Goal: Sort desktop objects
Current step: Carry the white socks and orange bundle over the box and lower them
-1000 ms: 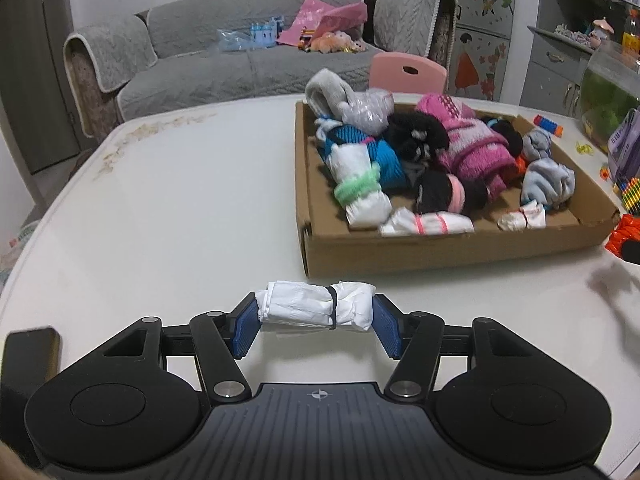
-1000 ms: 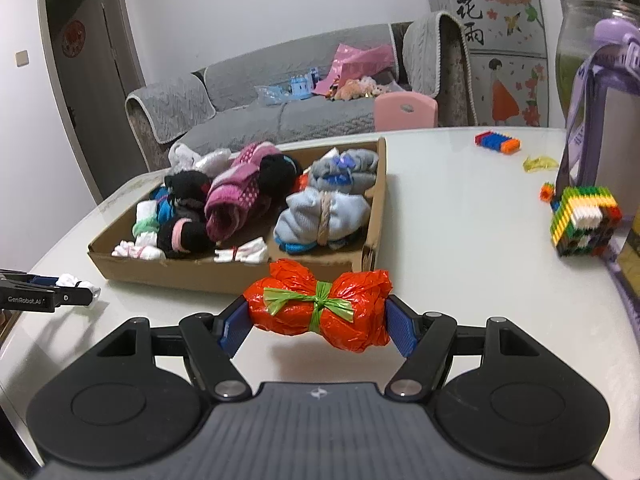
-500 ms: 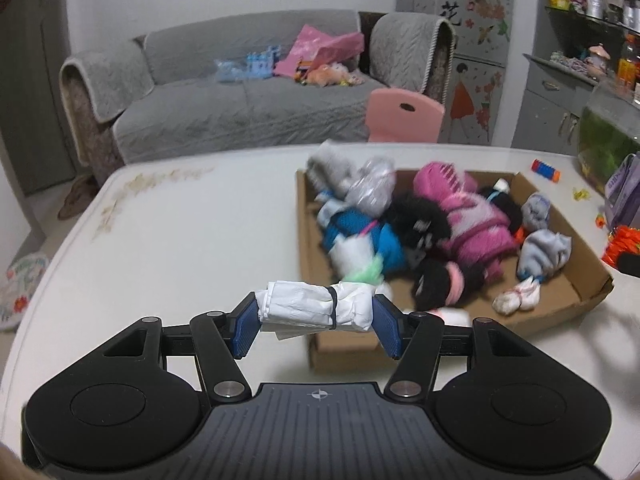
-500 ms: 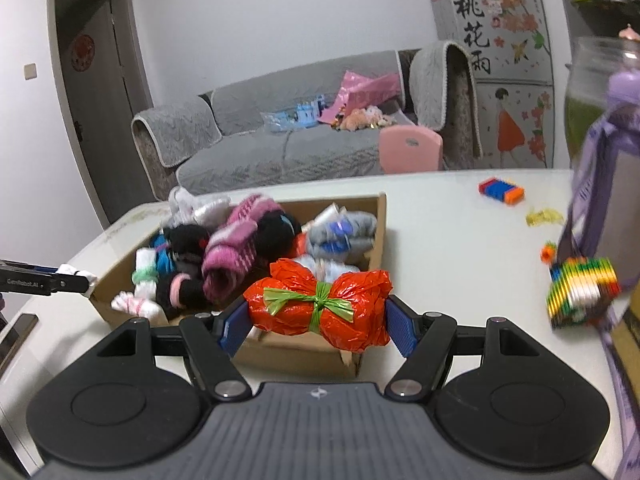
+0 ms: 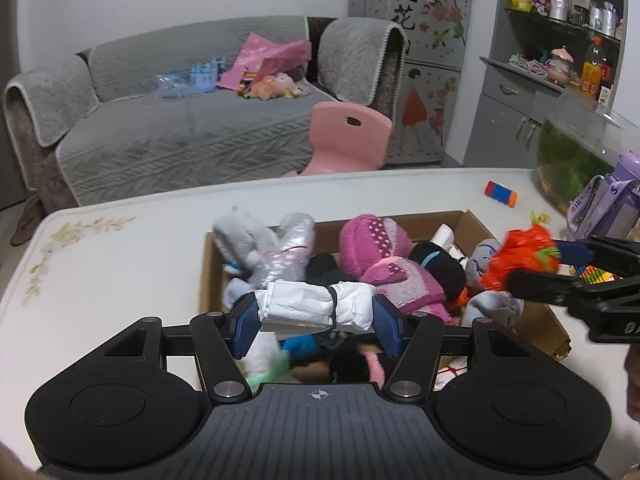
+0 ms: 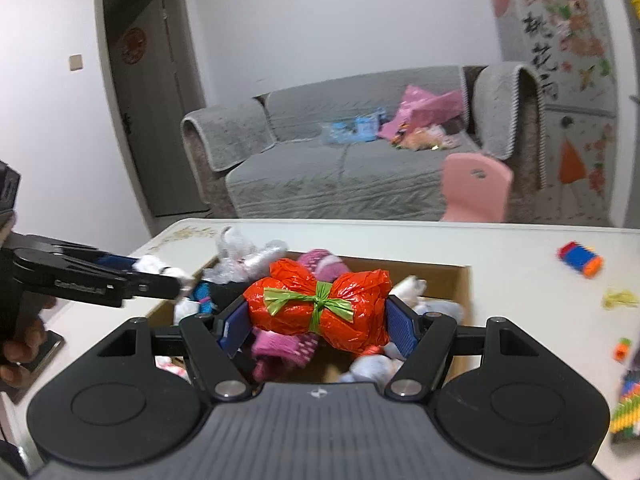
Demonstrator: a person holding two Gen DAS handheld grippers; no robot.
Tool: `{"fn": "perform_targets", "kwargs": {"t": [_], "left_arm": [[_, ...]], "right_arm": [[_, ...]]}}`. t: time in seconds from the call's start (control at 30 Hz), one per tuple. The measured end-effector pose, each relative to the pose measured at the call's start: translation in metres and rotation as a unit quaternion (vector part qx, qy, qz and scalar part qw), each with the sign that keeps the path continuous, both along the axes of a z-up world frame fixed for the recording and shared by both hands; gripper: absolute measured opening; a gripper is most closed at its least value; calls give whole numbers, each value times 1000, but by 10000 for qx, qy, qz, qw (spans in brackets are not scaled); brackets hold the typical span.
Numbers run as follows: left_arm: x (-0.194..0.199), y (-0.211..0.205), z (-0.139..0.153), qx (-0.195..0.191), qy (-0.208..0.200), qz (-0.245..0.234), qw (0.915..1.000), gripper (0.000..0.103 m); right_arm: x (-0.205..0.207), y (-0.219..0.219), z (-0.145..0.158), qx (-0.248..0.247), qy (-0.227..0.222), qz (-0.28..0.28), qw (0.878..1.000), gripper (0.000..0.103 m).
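My left gripper (image 5: 316, 316) is shut on a white bundle (image 5: 316, 306) tied with a black band, held above the left part of the cardboard box (image 5: 206, 264). My right gripper (image 6: 318, 322) is shut on an orange bundle (image 6: 318, 306) tied with a green strip, held above the box (image 6: 460, 284). The orange bundle also shows in the left wrist view (image 5: 516, 262), over the box's right side. The left gripper with its white bundle shows in the right wrist view (image 6: 160, 270). The box holds several rolled socks and bundles, among them a pink one (image 5: 380, 252).
The box sits on a white table (image 5: 100, 272). A blue-orange toy (image 5: 500, 193), a purple bottle (image 5: 616, 208), a fish bowl (image 5: 580, 152) and coloured blocks (image 6: 628, 408) stand to the right. A pink chair (image 5: 348, 136) and grey sofa (image 5: 180, 132) are behind.
Both grippers have risen and moved forward from the table in front of the box to above it, each still holding its bundle.
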State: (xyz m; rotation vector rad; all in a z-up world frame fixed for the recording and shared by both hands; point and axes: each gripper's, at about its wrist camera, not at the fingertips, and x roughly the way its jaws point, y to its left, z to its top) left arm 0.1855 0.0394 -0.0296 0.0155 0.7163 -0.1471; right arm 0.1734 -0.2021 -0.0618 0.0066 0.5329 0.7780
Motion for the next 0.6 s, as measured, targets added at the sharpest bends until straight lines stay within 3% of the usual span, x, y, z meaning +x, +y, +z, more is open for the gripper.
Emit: {"fn": "perform_targets", "kwargs": {"t": [0.27, 0.6], "left_arm": [[7, 1, -25, -16, 238, -46, 9997, 65], [-8, 4, -30, -9, 227, -225, 9995, 65]], "right_arm": [[8, 17, -13, -300, 121, 260, 9991, 67], [-1, 5, -17, -463, 160, 203, 9986, 67]]}}
